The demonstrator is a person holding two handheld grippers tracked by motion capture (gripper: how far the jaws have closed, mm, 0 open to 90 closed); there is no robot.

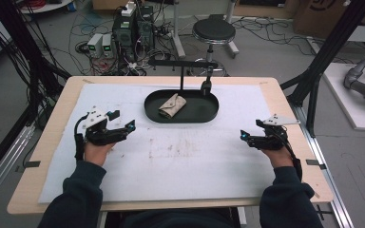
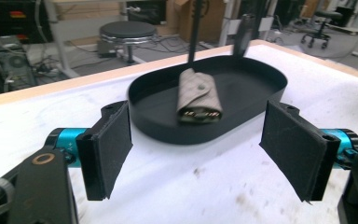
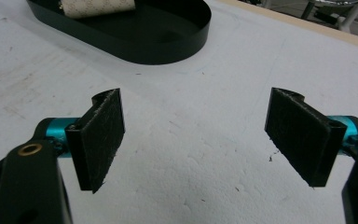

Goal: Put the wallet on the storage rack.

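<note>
A beige folded fabric pouch (image 1: 172,105) with a snap button lies in the left half of a black oval tray (image 1: 204,114) at the table's far middle. In the left gripper view the pouch (image 2: 196,95) sits in the tray (image 2: 242,102) straight ahead, beyond the open jaws. My left gripper (image 1: 132,126) hovers at the table's left, open and holding nothing. At the table's right my right gripper (image 1: 242,136) is also open with nothing between its jaws. In the right gripper view the tray (image 3: 168,42) lies ahead to the upper left with the pouch (image 3: 98,6) at the top edge.
A white stained mat (image 1: 180,152) covers the wooden table (image 1: 57,123). A black stand with a crossbar (image 1: 182,64) rises behind the tray. Beyond the table are a round stool (image 1: 214,31), computers and many cables on the floor. Black frame posts flank both sides.
</note>
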